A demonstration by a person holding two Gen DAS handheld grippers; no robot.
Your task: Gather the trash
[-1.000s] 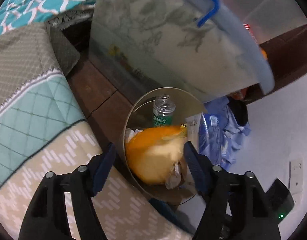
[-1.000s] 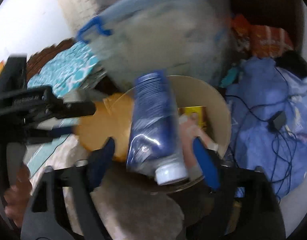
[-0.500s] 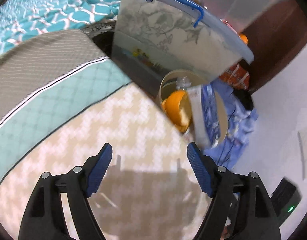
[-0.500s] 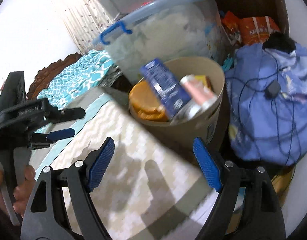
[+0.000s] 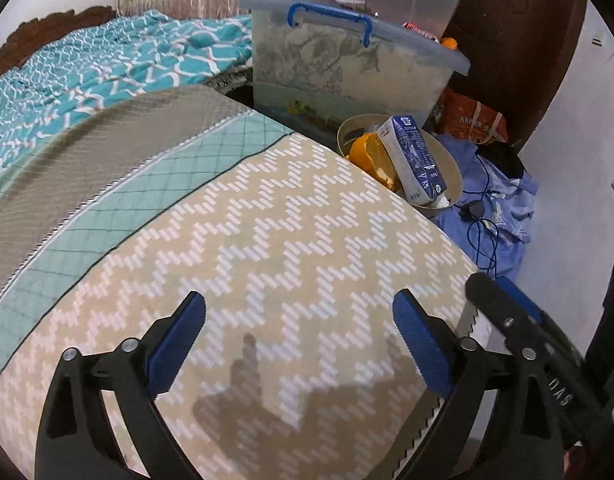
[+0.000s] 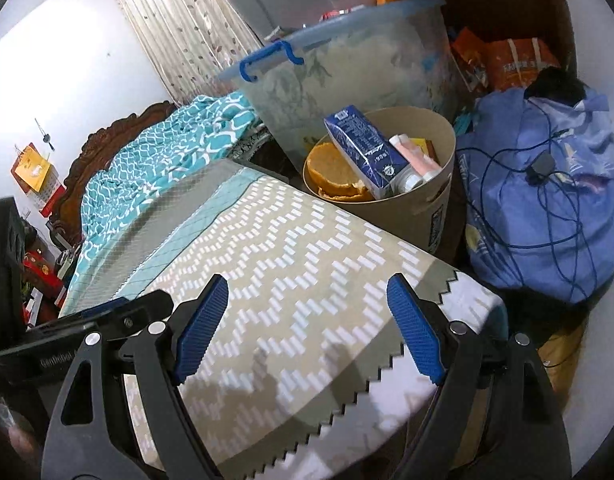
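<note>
Beige zigzag-patterned cloth (image 5: 291, 248) covers the surface beneath both grippers. Beyond its far edge stands the tan bin (image 6: 435, 196), holding a blue carton (image 6: 363, 148), orange peel (image 6: 331, 168) and a pink tube (image 6: 415, 156). Behind the bin, a lidded storage tub (image 6: 347, 64). Left gripper (image 5: 299, 344) has just been opening, empty; right gripper (image 6: 307, 320) spread wide, empty.
</note>
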